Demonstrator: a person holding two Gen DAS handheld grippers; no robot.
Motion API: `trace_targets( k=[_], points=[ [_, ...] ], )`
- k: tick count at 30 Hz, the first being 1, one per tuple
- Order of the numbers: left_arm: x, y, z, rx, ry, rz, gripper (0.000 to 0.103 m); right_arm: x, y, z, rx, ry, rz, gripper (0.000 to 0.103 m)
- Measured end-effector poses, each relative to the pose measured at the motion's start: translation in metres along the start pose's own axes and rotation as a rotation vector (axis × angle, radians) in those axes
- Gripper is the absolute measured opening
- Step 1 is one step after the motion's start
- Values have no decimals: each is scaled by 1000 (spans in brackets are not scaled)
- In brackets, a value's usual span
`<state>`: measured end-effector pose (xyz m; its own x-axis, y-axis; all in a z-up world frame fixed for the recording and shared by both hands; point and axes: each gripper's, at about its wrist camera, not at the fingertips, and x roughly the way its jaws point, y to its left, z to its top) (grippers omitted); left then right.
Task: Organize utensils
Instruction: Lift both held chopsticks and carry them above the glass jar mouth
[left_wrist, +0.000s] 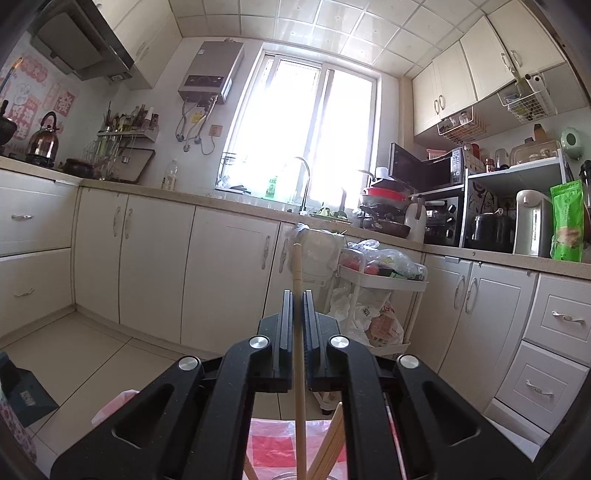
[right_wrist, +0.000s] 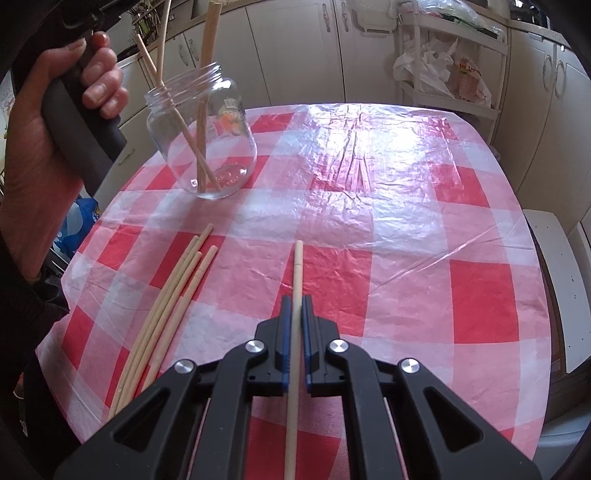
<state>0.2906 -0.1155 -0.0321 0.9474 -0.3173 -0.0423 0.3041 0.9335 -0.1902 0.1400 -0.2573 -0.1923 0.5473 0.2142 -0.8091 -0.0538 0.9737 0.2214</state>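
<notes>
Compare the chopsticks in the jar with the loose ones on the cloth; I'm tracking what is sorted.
The jar chopsticks stand tilted, leaning on the glass jar rim; the loose chopsticks lie flat on the checked cloth. The jar ones cross each other; the loose ones lie roughly side by side. Both sets look like the same pale wood.

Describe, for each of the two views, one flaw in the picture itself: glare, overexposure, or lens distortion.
Left wrist view: the window is blown out to white, and the cabinet lines bow from the fisheye. Right wrist view: glare washes out the checked tablecloth near its far edge, and the table's edges curve; the glass jar stays clear enough to read.
</notes>
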Motion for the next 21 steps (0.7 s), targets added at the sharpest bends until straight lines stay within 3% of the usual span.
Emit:
trace_targets(
  k=[13,21],
  points=[
    [-17,2,-44,86,153,-10,5,-1,-16,0,133,-3,101,6],
    [-36,-3,-56,179,271,-37,6,-8,-29,0,226,-50,177,6]
  ],
)
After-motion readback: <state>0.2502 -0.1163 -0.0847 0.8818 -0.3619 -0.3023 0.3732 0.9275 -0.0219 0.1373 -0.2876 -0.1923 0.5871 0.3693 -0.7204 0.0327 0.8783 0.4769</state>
